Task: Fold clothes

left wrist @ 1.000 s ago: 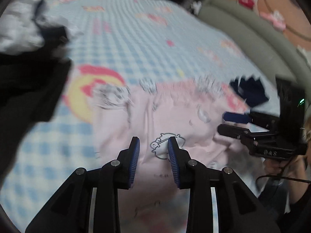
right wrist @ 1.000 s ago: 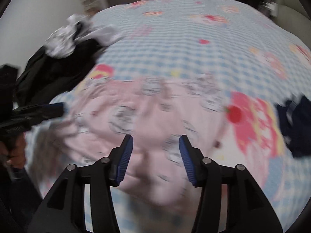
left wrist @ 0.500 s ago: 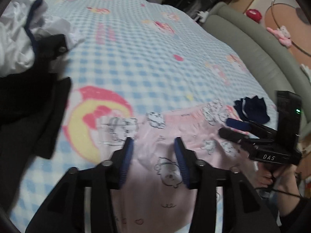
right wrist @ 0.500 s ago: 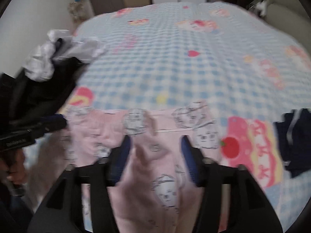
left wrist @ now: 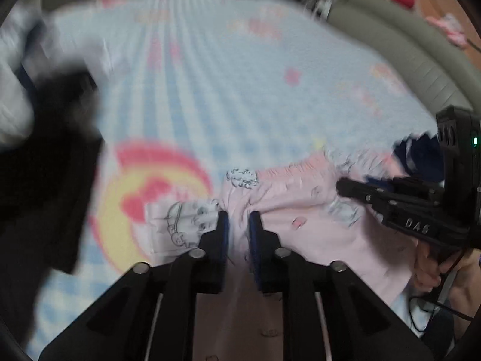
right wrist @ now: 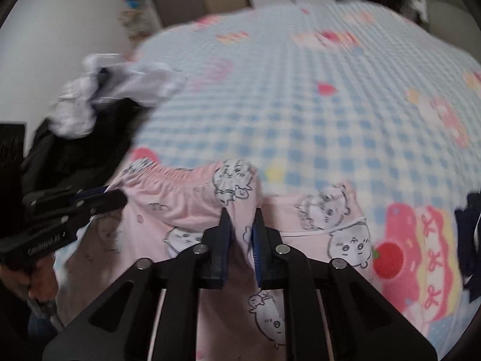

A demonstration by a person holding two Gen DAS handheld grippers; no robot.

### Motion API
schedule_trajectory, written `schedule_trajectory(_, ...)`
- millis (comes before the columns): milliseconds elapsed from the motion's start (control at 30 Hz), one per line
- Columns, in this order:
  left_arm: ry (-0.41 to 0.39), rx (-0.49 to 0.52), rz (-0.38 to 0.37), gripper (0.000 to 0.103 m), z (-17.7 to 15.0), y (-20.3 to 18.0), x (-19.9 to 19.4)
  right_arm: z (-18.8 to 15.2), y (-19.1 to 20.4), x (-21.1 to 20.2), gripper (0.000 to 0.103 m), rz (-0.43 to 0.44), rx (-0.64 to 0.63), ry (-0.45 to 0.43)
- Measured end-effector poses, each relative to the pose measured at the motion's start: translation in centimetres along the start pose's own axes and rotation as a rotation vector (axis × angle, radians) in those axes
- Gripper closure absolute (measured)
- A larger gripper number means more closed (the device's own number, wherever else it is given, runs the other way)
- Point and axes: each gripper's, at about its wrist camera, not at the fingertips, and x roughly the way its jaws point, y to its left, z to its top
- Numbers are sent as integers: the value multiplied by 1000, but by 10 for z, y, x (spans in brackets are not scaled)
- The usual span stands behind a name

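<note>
Pink shorts with cartoon prints and a gathered waistband lie on the blue checked bed. My left gripper is shut on a pinch of the pink fabric near its left part. My right gripper is shut on a pinch of the pink shorts just below the waistband. Each gripper shows in the other's view: the right one at the right edge, the left one at the left edge.
A pile of black and white clothes lies on the left of the bed, also in the right wrist view. A dark blue garment lies at the right. A grey padded bed edge runs along the far right.
Both grippers went from open above the pink shorts to shut on pinches of the fabric. The shorts now lie lower in both views, bunched at the fingertips.
</note>
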Motion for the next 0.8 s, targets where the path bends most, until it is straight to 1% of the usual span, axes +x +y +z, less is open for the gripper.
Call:
schedule_trajectory(33, 22, -22, -9, 80, -1, 6, 3, 1, -3, 2, 77, 7, 21, 8)
schedule_trajectory(67, -13, -39, -25, 78, -1, 9, -9, 0, -8, 2, 76, 29, 47, 19)
schedule_trajectory(100, -67, -49, -23, 74, -2, 11, -26, -2, -10, -4, 73, 35, 59, 10)
schedule_trajectory(133, -120, -61, -11, 72, -6, 12, -43, -3, -11, -17, 69, 26, 56, -22)
schedule_trajectory(167, -157, -74, -4, 71, -10, 13, -57, -5, -11, -30, 65, 16, 54, -53)
schedule_trajectory(200, -178, -83, -4, 71, -15, 12, -68, -7, -11, -43, 65, 11, 53, -80)
schedule_trajectory(300, -216, -53, -10, 71, -39, -7, -83, -21, -8, -78, 63, 14, 60, -139)
schedule_trajectory(367, -234, -33, -8, 73, -57, -24, -85, -36, 6, -87, 63, 28, 32, -126)
schedule_trajectory(433, -208, -24, -40, 73, -71, -40, -72, -53, 23, -90, 63, 30, -8, -99)
schedule_trajectory(467, -176, -30, -34, 73, -75, -42, -63, -62, 31, -85, 63, 17, -32, -78)
schedule_trajectory(533, -117, -50, 41, 73, -85, -33, -44, -80, 47, -74, 64, -9, -80, -35)
schedule_trajectory(567, -90, -59, 78, 79, -89, -27, -36, -87, 49, -69, 65, -35, -89, -17)
schedule_trajectory(600, -84, -71, 109, 95, -96, -16, -37, -93, 44, -64, 65, -74, -84, -2)
schedule_trajectory(633, -96, -108, 116, 97, -103, -3, -45, -98, 39, -59, 66, -113, -78, 13)
schedule_trajectory(667, -107, -146, 124, 97, -110, 10, -53, -101, 33, -60, 71, -150, -66, 17)
schedule_trajectory(700, -118, -191, 140, 97, -116, 21, -61, -102, 26, -66, 79, -183, -46, 10)
schedule_trajectory(733, -129, -236, 156, 97, -121, 33, -70, -102, 19, -72, 79, -217, -27, 3)
schedule_trajectory(767, -139, -279, 167, 94, -127, 43, -78, -103, 13, -78, 73, -237, -2, -7)
schedule_trajectory(800, -149, -305, 139, 93, -132, 49, -83, -105, 9, -84, 58, -243, 29, -19)
